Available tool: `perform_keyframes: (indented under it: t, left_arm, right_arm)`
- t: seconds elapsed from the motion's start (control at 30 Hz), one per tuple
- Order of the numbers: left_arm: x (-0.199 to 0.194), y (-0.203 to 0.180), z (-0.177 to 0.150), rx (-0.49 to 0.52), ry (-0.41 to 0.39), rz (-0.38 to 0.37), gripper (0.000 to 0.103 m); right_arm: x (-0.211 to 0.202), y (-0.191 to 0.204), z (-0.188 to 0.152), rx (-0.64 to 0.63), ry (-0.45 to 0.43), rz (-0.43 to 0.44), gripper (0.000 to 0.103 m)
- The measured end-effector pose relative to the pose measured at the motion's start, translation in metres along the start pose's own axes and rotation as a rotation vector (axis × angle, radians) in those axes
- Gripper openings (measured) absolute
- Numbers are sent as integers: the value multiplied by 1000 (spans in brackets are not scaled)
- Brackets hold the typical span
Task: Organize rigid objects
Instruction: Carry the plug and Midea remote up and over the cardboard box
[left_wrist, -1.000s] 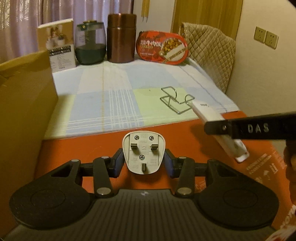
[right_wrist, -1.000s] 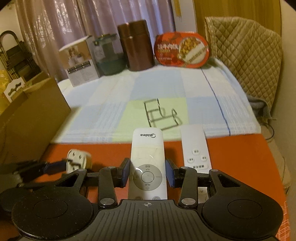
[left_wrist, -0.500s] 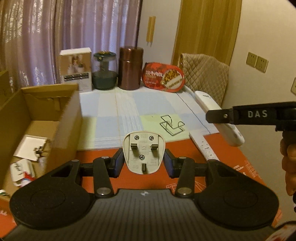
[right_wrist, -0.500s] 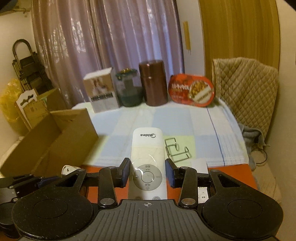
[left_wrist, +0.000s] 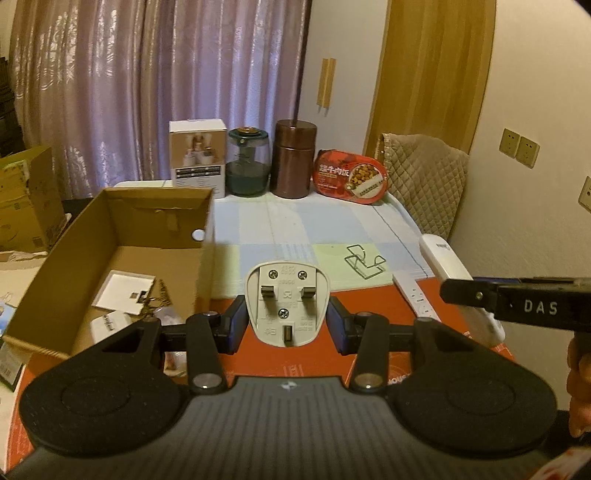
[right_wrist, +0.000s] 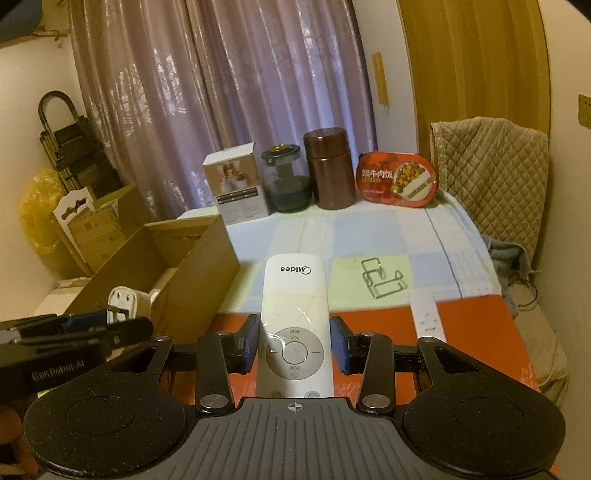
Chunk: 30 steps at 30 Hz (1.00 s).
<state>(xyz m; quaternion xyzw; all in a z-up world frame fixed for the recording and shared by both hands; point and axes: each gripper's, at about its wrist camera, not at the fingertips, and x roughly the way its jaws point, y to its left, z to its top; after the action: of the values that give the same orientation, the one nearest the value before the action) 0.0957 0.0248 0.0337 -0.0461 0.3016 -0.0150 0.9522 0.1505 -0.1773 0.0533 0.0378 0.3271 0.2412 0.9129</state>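
step: carry to cardboard box (left_wrist: 122, 266) | left gripper (left_wrist: 287, 325) clamps plug adapter (left_wrist: 286, 306) | right gripper (right_wrist: 294, 349) clamps Midea remote (right_wrist: 294, 317) | next: position over box, release inside

We are in a lived-in room of a home. Mauve curtains (right_wrist: 221, 103) hang behind a table covered with a pale checked cloth (right_wrist: 369, 236). Along its far edge stand a glass jar (right_wrist: 285, 179), a brown canister (right_wrist: 330, 168) and a boxed ready meal (right_wrist: 397, 180). A quilted throw (right_wrist: 491, 173) drapes a chair at the table's right edge.
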Motion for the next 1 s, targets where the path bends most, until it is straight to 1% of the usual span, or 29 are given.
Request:
perform_keyframes:
  t: [0.23, 0.5, 1.0]
  left_arm:
    - [-22, 12, -8, -4, 4, 16, 40]
    - [-38, 25, -15, -11, 7, 32, 40]
    - [-53, 48, -15, -23, -2, 66, 40]
  right_arm:
    - [-7, 15, -6, -8, 11, 27, 37]
    - [-9, 37, -11, -34, 17, 55, 37]
    - [0, 66, -13, -73, 44, 94, 37]
